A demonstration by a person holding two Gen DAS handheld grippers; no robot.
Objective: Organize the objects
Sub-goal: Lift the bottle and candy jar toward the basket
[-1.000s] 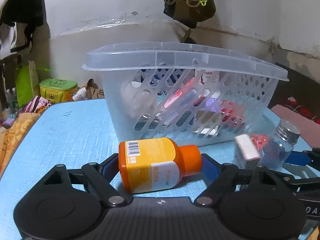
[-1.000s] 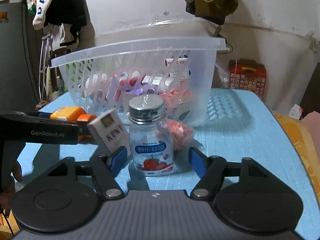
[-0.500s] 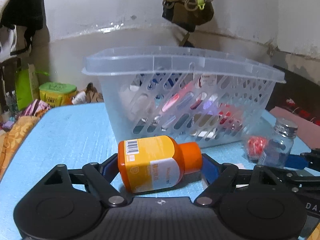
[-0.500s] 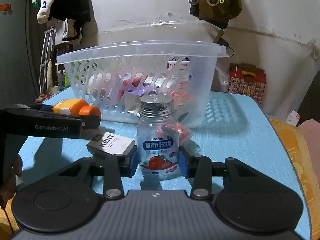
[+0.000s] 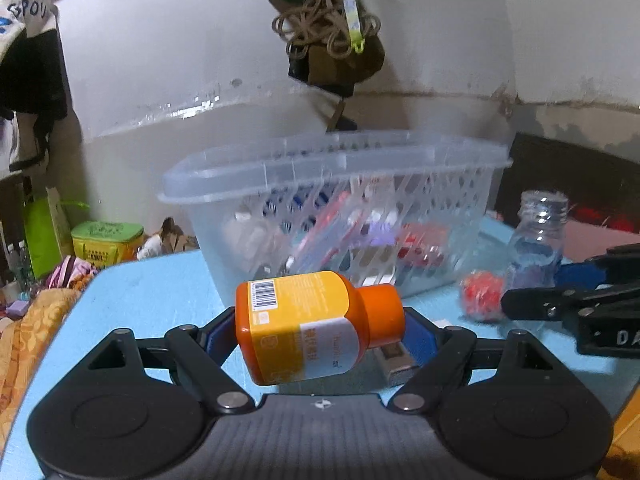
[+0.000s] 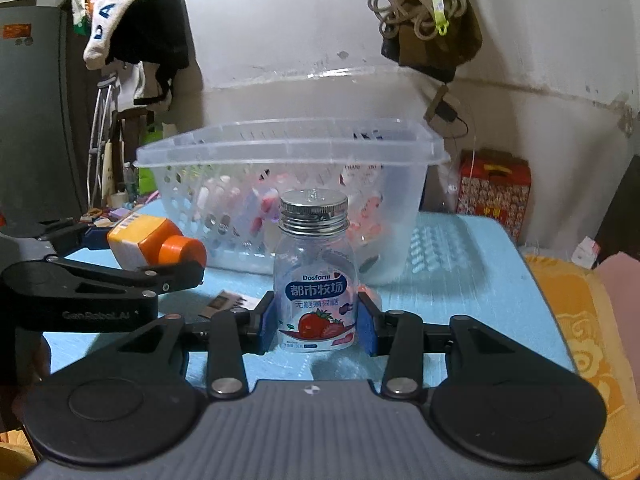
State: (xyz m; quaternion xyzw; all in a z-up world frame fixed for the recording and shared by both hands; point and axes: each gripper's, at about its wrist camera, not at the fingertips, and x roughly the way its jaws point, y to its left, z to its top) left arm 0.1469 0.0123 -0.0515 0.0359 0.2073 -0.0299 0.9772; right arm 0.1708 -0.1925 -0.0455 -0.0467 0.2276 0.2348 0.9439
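The left gripper [image 5: 316, 330] is clamping the orange bottle [image 5: 308, 328] sideways between its blue pads, base against one and cap against the other, and holding it clear of the blue table [image 5: 160, 296], seemingly so it can go over the rim of the clear basket [image 5: 332, 168] just behind. The right gripper [image 6: 316, 320] is pinching the upright clear mint bottle [image 6: 316, 280] by its label, cap up, probably bound for the same basket. A small flat box [image 6: 228, 304] is lying on the table between them, and a red wrapped item [image 5: 480, 294] is sitting near the basket's wall, both waiting to be sorted.
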